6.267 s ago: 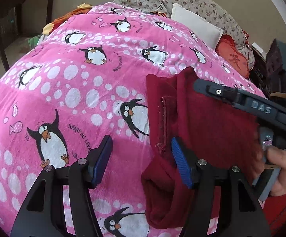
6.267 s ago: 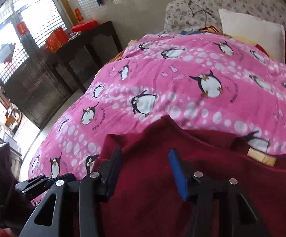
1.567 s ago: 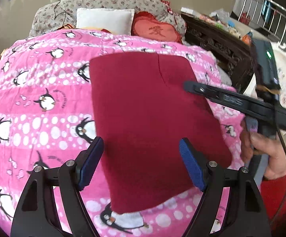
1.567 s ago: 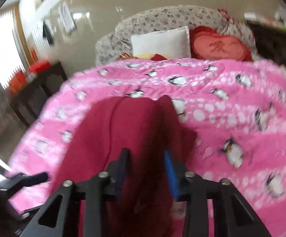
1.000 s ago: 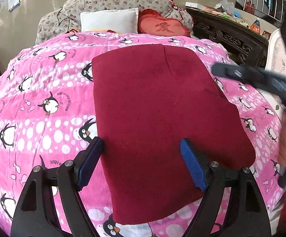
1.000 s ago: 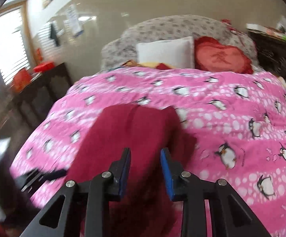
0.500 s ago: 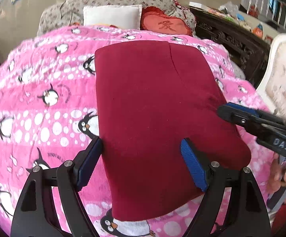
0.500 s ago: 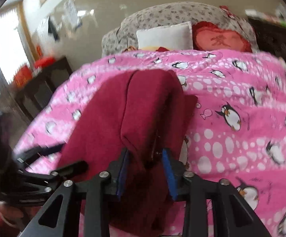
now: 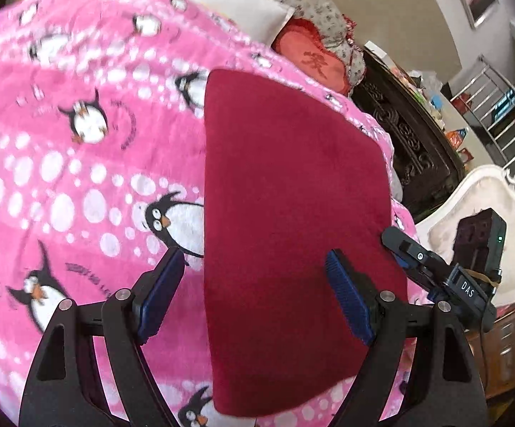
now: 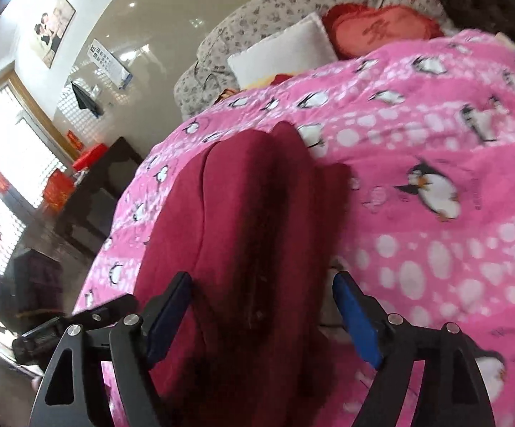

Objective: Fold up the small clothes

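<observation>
A dark red garment (image 9: 289, 192) lies folded into a flat oblong on the pink penguin blanket (image 9: 79, 163). My left gripper (image 9: 254, 295) hovers open over its near left edge, pads clear of the cloth. In the right wrist view the same red garment (image 10: 243, 220) shows a raised fold running away from me. My right gripper (image 10: 261, 316) straddles that fold with its jaws opening wide, and the blue pads no longer press on it. The right gripper (image 9: 410, 259) also shows in the left wrist view at the garment's right edge.
A white pillow (image 10: 286, 49) and a red heart cushion (image 10: 382, 28) lie at the head of the bed against a floral bolster (image 10: 257, 14). A dark carved bedside cabinet (image 9: 410, 135) and a white chair (image 9: 471, 206) stand right of the bed. A dark table (image 10: 104, 174) stands on the left.
My right gripper has let go of the red fold and spread its jaws, sinking toward the bed. The left gripper has rolled and slid sideways, staying open.
</observation>
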Demonstrator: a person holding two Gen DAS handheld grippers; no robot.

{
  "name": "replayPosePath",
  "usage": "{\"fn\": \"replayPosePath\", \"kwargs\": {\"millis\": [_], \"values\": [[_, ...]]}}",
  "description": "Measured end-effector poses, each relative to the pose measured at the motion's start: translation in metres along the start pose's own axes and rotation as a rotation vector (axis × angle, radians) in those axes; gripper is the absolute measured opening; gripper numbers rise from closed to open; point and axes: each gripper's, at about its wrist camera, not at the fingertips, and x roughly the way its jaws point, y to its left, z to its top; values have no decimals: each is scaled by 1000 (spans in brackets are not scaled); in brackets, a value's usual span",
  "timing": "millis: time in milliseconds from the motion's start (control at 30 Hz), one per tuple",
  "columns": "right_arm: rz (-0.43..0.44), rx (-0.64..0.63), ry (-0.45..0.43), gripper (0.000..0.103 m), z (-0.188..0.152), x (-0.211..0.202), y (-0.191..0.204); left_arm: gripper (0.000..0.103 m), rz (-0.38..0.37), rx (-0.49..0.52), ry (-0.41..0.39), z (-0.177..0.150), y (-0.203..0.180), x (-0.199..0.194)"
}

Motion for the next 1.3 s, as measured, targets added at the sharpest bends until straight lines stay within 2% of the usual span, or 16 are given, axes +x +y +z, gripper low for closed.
{"fn": "replayPosePath", "kwargs": {"millis": [100,233,300,367,467,533,633,700,800,867,933,967,1000,1067,1167,1300], "values": [[12,19,44,80,7,21,-5,82,-50,-25,46,2,4,15],[69,46,31,80,10,33,-9,82,-64,-24,39,7,1,20],[56,25,31,64,11,33,-4,81,-60,2,37,7,-5,19],[43,-9,17,54,11,29,5,73,-56,27,30,9,-11,19],[45,-60,-2,51,12,19,25,63,-70,61,-11,9,-17,5],[83,-86,-17,50,16,11,42,61,-89,84,-25,12,-22,-14],[126,-126,-17,50,15,9,72,61,-12,152,-92,14,-27,-48],[154,-138,-22,50,12,16,88,62,18,155,-132,17,-20,-68],[208,-62,22,50,8,49,94,61,105,107,-109,21,6,-78],[174,-49,78,52,4,71,93,61,148,50,-85,17,32,-72],[33,-83,109,53,1,84,91,62,197,-11,-58,11,51,-63],[8,-88,97,54,2,81,89,63,203,-27,-68,7,59,-62],[33,-82,76,54,3,73,89,64,191,-24,-89,3,62,-65],[28,-99,25,54,7,55,94,65,221,-1,-123,-2,59,-70],[12,-195,-49,54,15,35,117,65,246,63,-190,-8,41,-82],[116,-246,18,54,18,57,137,66,292,154,-203,-19,20,-80]]}}
